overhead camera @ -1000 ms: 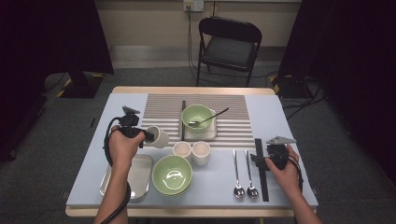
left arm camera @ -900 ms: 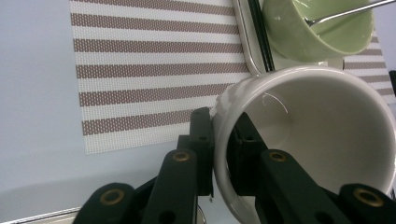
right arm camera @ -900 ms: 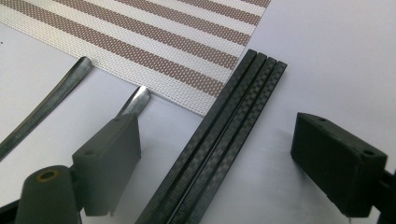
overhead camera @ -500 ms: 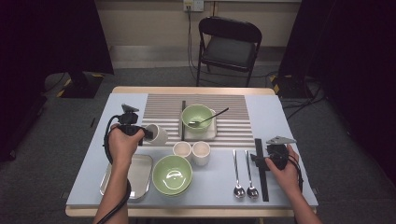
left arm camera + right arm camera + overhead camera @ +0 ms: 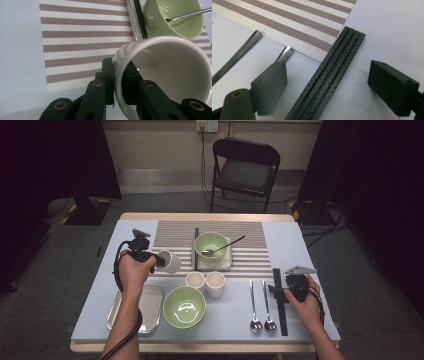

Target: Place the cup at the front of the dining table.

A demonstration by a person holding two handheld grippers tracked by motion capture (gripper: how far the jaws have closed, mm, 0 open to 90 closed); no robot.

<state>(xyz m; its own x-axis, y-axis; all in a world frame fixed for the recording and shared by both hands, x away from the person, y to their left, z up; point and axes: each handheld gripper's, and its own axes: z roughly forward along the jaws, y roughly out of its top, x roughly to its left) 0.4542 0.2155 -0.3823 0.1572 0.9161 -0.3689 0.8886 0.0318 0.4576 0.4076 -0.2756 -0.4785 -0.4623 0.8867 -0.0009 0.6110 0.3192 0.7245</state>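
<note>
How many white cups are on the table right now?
3: one cup tipped in the left hand-held gripper at the placemat's left edge; two cups upright, side by side, behind the front green bowl.

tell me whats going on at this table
A person is handling tableware with tongs in each hand. The left tongs pinch the rim of a white cup, tipped on its side by the striped mat. The right tongs hang open over the black chopsticks, beside two spoons.

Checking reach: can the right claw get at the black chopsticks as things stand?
Probably yes: the right claw stands open astride the chopsticks, jaws either side, nothing between. The spoons lie clear to one side.
</note>
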